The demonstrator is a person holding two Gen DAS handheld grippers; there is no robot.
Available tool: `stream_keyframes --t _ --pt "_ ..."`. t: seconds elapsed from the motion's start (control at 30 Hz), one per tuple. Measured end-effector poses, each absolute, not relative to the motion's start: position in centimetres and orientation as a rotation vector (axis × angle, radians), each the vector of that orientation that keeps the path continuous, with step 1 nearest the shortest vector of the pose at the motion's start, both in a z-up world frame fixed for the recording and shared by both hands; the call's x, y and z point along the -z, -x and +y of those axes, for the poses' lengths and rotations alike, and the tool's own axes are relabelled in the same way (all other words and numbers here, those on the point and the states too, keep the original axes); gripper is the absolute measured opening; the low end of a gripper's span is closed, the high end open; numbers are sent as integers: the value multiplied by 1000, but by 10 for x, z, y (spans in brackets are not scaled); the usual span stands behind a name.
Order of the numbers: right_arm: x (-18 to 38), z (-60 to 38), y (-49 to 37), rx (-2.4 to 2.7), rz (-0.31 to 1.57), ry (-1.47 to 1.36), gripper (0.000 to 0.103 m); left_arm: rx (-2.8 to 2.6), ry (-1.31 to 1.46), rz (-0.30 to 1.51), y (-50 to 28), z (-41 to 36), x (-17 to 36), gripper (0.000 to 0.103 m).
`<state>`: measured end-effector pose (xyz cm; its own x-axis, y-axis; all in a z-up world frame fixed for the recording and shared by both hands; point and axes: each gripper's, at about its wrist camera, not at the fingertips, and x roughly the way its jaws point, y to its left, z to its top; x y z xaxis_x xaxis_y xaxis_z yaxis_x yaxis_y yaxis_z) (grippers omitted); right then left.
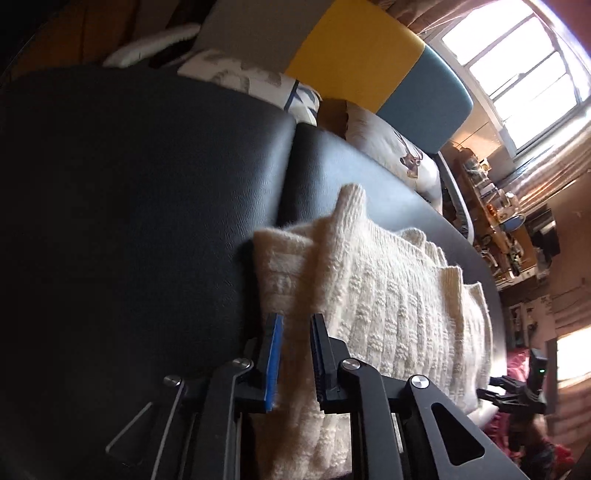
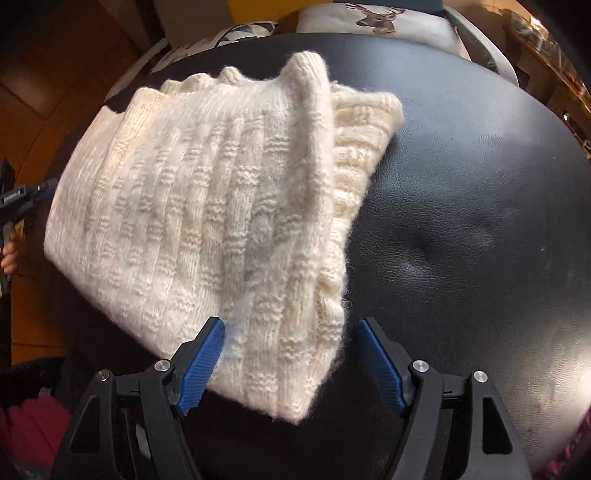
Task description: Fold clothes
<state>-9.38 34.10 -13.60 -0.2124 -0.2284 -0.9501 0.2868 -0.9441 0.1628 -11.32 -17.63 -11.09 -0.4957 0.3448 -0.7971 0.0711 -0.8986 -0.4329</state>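
While the cream knitted sweater (image 2: 207, 206) lies folded into a thick bundle on the black leather seat (image 2: 461, 184), the step in hand looks like a final fold or a tidy of the stack, and it wants care at the edges. Bulky knit springs back, so a good fold means gripping through all the layers near a corner, lifting only enough to clear the seat, and laying the flap down square on the ribbed layer beneath. One ridge of knit stands up along the top of the bundle; it should be pressed flat, not trapped under the next layer.

The left tongs (image 1: 295, 354) stand nearly together, with a raised fold of the sweater pinched between the blue-padded finger and the black ribbed one. They appear clamped on it, though the wool hides the contact itself.

The right tongs (image 2: 291, 365) are spread wide apart and hold nothing. The near corner of the sweater lies between the two blue pads (image 2: 201, 365); the left pad seems to brush the knit, while the right one is clear of it over bare leather. Closing on that corner would give both hands a matching hold.

Cushions (image 2: 373, 18) sit behind the seat, well apart from the work.
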Motion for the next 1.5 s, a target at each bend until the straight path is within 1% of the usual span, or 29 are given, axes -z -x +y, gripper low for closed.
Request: stream_keyframes --t 0.07,0.1,0.13,0.2,0.27,0.4,0.47,0.5,0.53,0.6,0.63,0.67,0.7,0.77,0.9,1.0,1.07,1.1,1.17,1.23,1.37,1.43,1.5 --pt "113 341 99 2318 76 -1599 76 -2479 1394 -560 116 -160 95 20" --pt "104 339 103 2342 56 -1527 76 -2461 1354 -507 120 -147 88 24" --pt "96 336 108 2364 39 -1459 76 -2448 1321 -430 125 -129 83 26" --pt "93 321 123 2384 67 -1408 76 -2406 1283 -258 141 -92 79 26" --pt "93 302 139 2389 113 -1386 76 -2343 1288 -123 160 -56 86 26" --pt "126 279 181 2364 183 -1472 76 -2230 1324 76 196 6 106 26" --pt "141 280 190 2355 181 -1525 76 -2182 1355 180 211 27 119 27" --pt "148 280 194 2350 175 -1546 76 -2169 1378 228 218 36 127 31" --pt "152 283 195 2346 138 -1544 76 -2151 1406 264 223 42 134 32" --pt "157 289 195 2340 69 -1546 78 -2139 1432 257 227 43 147 32" --pt "160 291 194 2338 35 -1548 78 -2140 1423 232 227 40 148 28" --pt "162 294 194 2338 1 -1548 80 -2154 1413 199 226 37 147 22" --pt "164 296 192 2342 -20 -1542 81 -2183 1404 155 225 33 145 7" --pt "163 295 188 2351 1 -1528 81 -2247 1374 80 221 25 138 6" --pt "158 289 187 2380 71 -1532 81 -2388 1227 -6 214 18 113 5" --pt "157 286 189 2393 97 -1545 81 -2448 1257 52 229 29 131 5" --pt "153 284 189 2419 123 -1537 81 -2420 1345 34 240 33 158 5" --pt "149 283 188 2438 132 -1521 81 -2423 1348 19 239 32 164 5" --pt "132 281 187 2471 81 -1437 81 -2420 1327 -29 235 31 165 5" --pt "121 273 194 2398 -17 -1380 81 -2407 1321 -65 232 27 166 6" --pt "131 244 217 2267 -100 -1399 81 -2382 1337 -180 233 17 170 8" --pt "148 233 227 2265 -44 -1488 81 -2376 1337 -226 232 14 171 8" --pt "159 228 225 2292 33 -1515 79 -2383 1324 -232 230 13 172 9"
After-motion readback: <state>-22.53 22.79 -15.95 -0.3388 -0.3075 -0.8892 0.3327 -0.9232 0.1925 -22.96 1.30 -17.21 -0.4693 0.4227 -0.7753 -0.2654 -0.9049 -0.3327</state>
